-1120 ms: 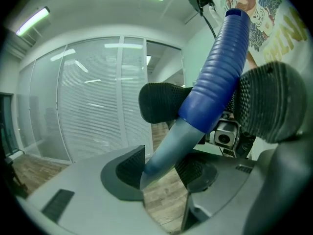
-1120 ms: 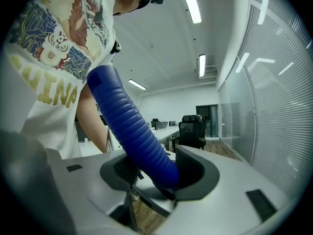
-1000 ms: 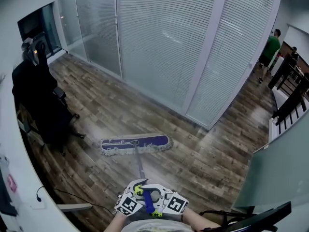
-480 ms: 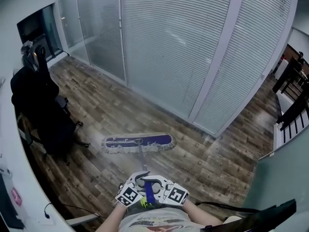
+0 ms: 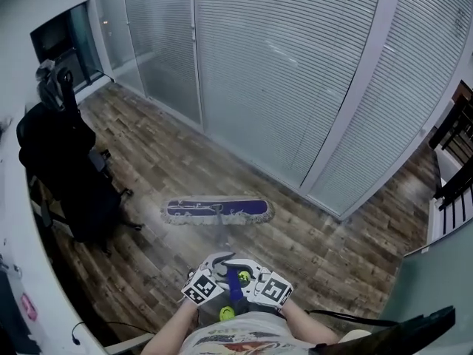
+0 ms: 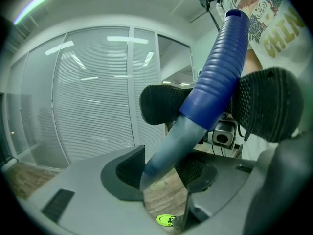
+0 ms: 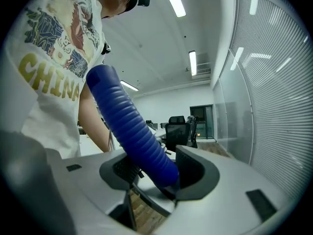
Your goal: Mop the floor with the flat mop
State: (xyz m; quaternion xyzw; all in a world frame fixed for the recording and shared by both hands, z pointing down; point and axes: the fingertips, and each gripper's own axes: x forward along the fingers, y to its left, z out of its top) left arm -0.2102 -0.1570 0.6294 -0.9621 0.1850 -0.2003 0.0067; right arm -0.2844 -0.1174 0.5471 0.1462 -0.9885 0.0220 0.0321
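The flat mop's purple head (image 5: pixel 216 211) with its pale fringe lies flat on the wooden floor ahead of me. A grey pole (image 5: pixel 228 246) runs back from it to a blue ribbed grip (image 5: pixel 235 285) at my waist. My left gripper (image 5: pixel 212 274) and my right gripper (image 5: pixel 255 278) sit side by side on that handle. In the left gripper view my left gripper (image 6: pixel 161 173) is shut on the grey pole (image 6: pixel 168 146) just below the blue grip (image 6: pixel 220 77). In the right gripper view my right gripper (image 7: pixel 151 173) is shut on the blue grip (image 7: pixel 132 126).
A black office chair (image 5: pixel 66 168) stands on the left beside a white desk edge (image 5: pixel 18 272). A glass wall with blinds (image 5: pixel 295 72) runs behind the mop. Black railings (image 5: pixel 457 161) and a grey panel (image 5: pixel 436 272) stand on the right.
The mop head has slid along the floor by the glass wall and both grippers have travelled with it. A person in green at the far right is out of view. Both grips are unchanged.
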